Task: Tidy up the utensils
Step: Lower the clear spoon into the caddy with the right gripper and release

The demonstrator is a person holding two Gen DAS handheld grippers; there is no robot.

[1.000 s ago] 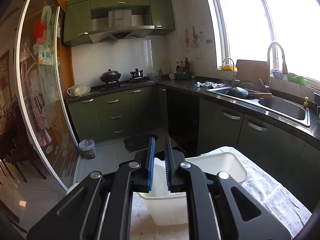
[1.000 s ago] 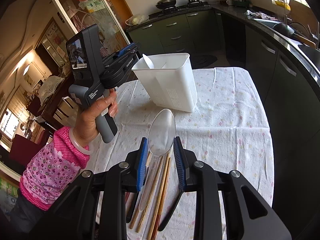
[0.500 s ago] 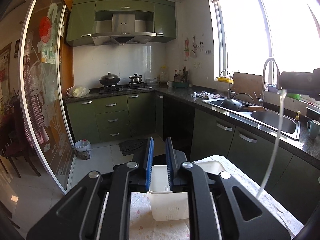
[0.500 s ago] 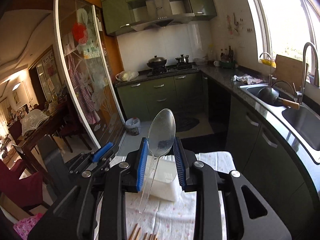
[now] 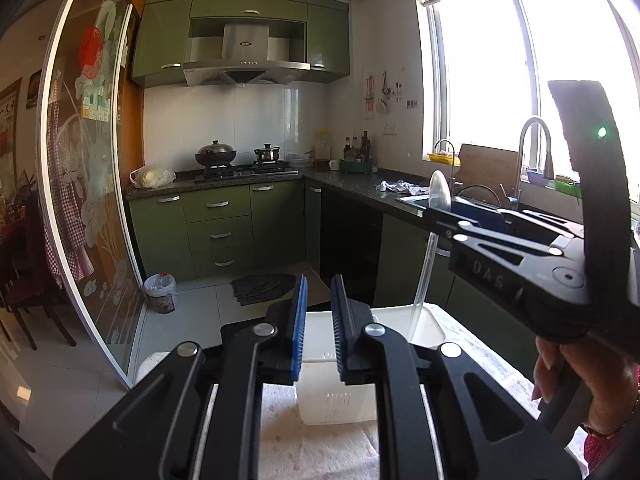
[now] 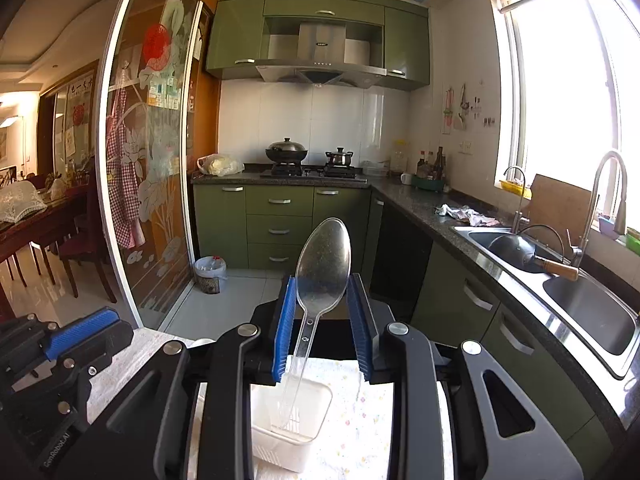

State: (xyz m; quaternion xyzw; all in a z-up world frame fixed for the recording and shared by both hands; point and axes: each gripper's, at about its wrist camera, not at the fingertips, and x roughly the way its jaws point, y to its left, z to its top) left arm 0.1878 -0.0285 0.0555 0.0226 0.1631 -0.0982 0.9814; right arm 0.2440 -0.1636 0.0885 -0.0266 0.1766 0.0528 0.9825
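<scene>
A: What is the right claw (image 6: 322, 326) carrying?

B: A clear plastic spoon (image 6: 318, 280), pinched between the blue pads (image 6: 285, 320) at the base of its bowl. The bowl stands up toward 12 o'clock and the handle drops toward 6 o'clock into a white plastic utensil bin (image 6: 292, 420). In the left wrist view the same spoon (image 5: 424, 268) hangs from the right claw (image 5: 440, 216) at about 3 o'clock, its handle tip inside the bin's (image 5: 432, 330) far compartment.

A: And the left claw (image 5: 319, 328)?

B: Its pads are pressed around the bin's near wall (a narrow gap shows between them, with the white rim inside it). From the right wrist view only the side of the left claw (image 6: 80, 334) shows, at 9 o'clock.

A: What does the bin stand on?

B: A bench under a pale floral cloth (image 6: 372, 420). Behind it is a kitchen with green cabinets (image 6: 280, 216), a range hood (image 6: 320, 68), a wok on the stove (image 6: 286, 152), a steel sink (image 6: 560, 280) at 3 o'clock under a bright window, and a glass sliding door (image 6: 148, 160) at 9 o'clock.

A: Anything unclear?

B: The bin's base is hidden by the claw bodies, and whether the handle tip touches the bin floor is hard to tell. The person's right hand (image 5: 580, 376) is cut off at the frame's edge.
</scene>
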